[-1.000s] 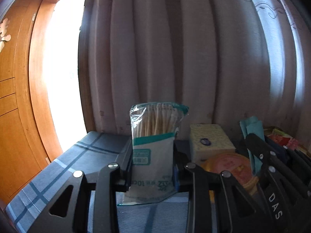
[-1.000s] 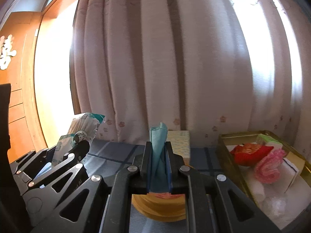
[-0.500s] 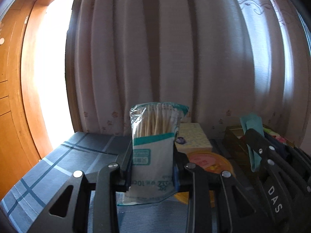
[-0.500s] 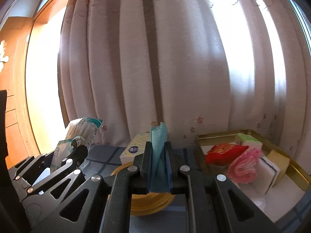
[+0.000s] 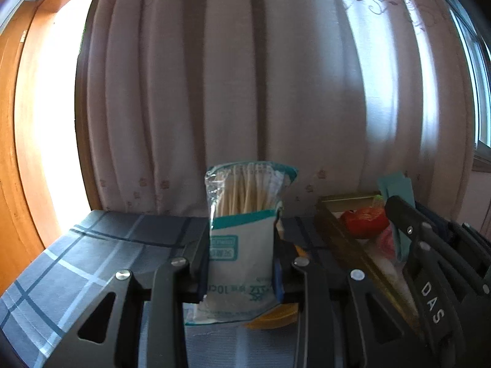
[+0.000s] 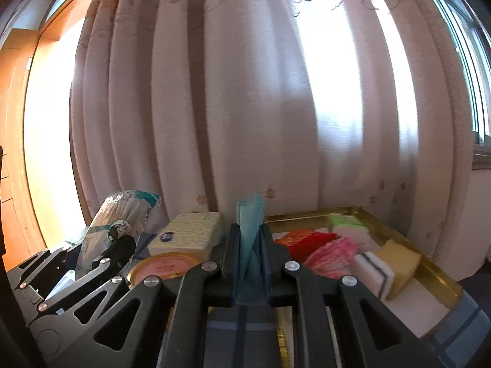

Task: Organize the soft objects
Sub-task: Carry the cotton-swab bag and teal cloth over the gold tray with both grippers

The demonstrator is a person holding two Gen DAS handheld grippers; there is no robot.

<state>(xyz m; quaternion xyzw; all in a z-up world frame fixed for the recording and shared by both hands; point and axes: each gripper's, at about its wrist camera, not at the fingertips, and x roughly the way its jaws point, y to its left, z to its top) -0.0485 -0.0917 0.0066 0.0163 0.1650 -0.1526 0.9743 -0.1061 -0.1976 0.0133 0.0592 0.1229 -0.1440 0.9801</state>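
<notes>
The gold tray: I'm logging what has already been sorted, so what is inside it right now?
Inside the gold tray: a red packet, a pink mesh puff, a green-and-white sponge, a white sponge and a yellow sponge. The right gripper covers its near-left corner.

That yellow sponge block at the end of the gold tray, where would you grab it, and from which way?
Grip the yellow sponge across its two broad flat faces, coming down from above. It sits at the near right end of the gold tray, close against the white sponge on one side and near the rim on the other, so its top edge looks like the freest part.
</notes>
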